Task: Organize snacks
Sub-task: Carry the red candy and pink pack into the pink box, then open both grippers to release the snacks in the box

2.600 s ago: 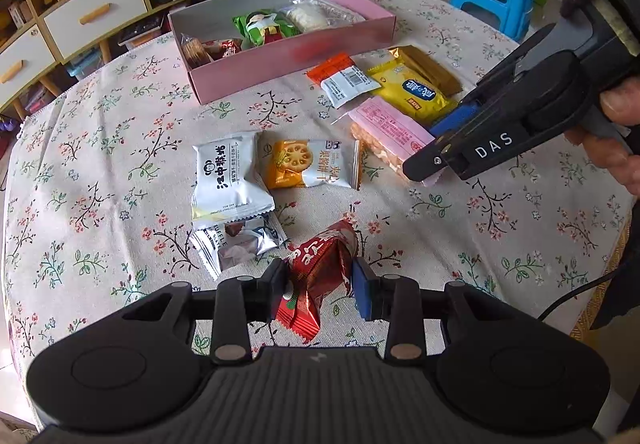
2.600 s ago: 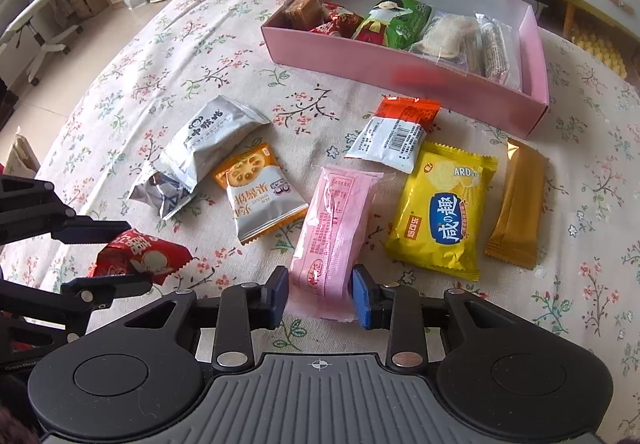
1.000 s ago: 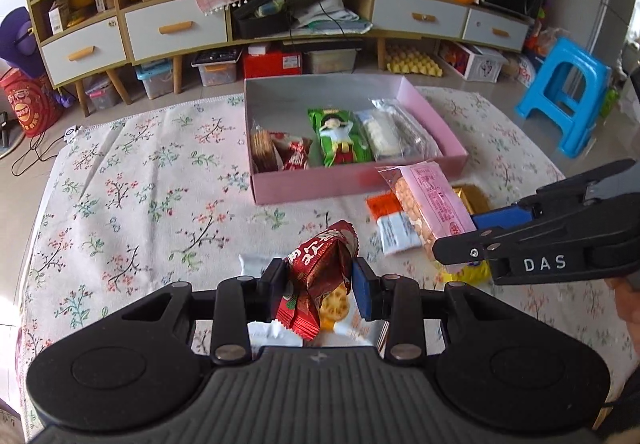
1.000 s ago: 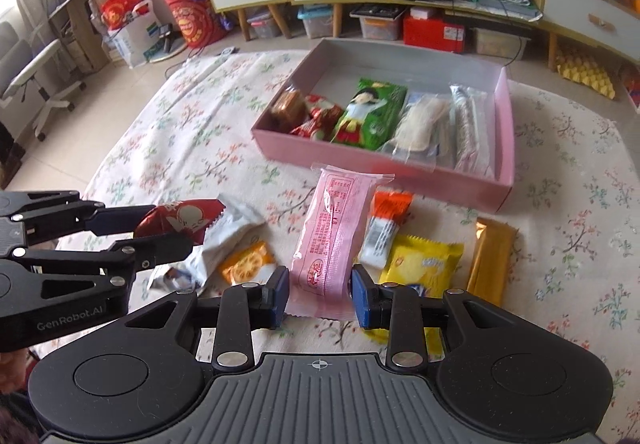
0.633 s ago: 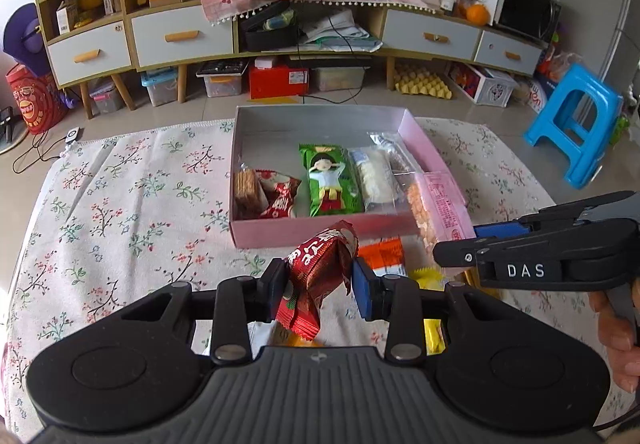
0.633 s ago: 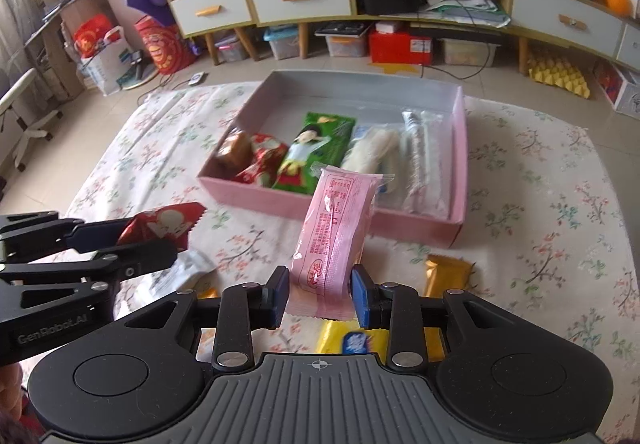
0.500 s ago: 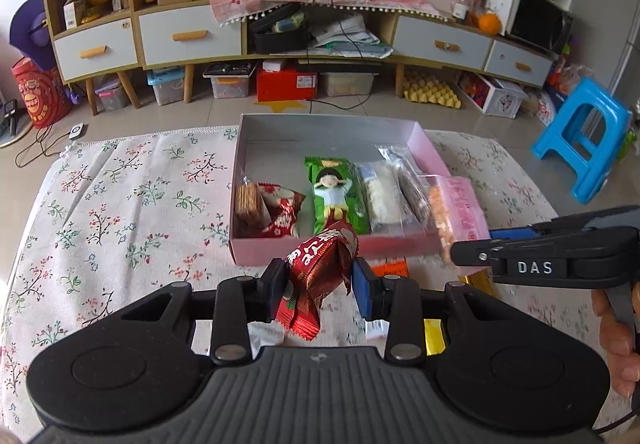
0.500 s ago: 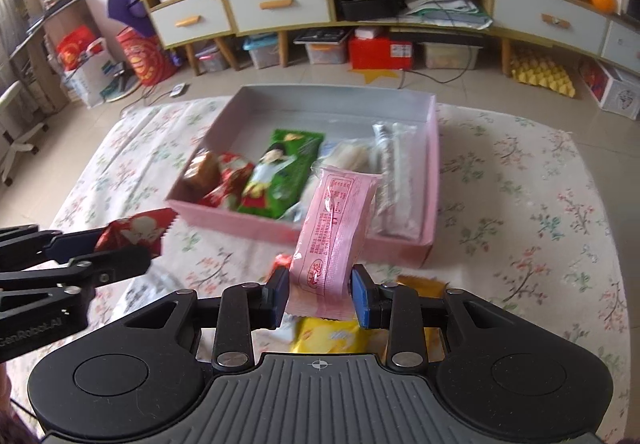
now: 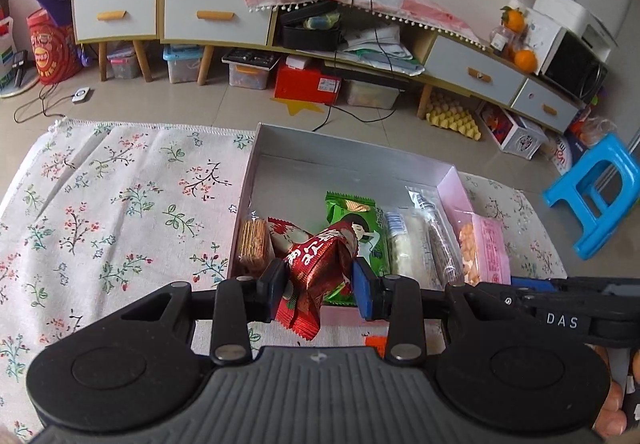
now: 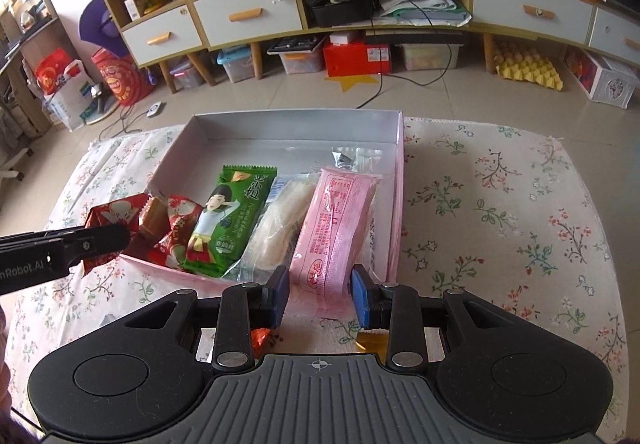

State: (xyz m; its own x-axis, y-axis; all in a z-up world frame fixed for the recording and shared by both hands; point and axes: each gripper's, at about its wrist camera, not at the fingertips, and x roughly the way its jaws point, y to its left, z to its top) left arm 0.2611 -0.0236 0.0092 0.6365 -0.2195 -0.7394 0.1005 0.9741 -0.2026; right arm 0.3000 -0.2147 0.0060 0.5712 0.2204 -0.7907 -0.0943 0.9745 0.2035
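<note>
Pink box: the pink box (image 10: 397,204) sat on the floral tablecloth (image 9: 120,204), and over the last few seconds it had gone from lying far across the table to lying directly under both grippers' fingertips; the carry looked almost done, with only the release left.
Box contents: a green packet (image 10: 228,220), a clear-wrapped white snack (image 10: 276,228), a cracker stack (image 9: 253,240) and a red-wrapped sweet (image 10: 176,220) lay side by side along the near wall; the far half of the floor was bare.
Pink packet: a moment ago it hung over the loose snacks on the cloth; now the pink packet (image 10: 336,228) stood nearly upright above the box's right end, just inside the right wall, its lower end pinched.
Right gripper: the right gripper (image 10: 319,290) was clamped on the pink packet, pads pressing both sides, with the near wall of the box just below its tips.
Red packet: lifted off the cloth, the red packet (image 9: 316,268) hung over the box's left part, above the red-wrapped sweet and green packet.
Left gripper: the left gripper (image 9: 320,284) was closed on the red packet, crumpling it between the pads.
Left behind: an orange packet (image 9: 374,342) and a gold bar (image 10: 370,344) showed on the cloth under the grippers, so more trips seemed needed.
</note>
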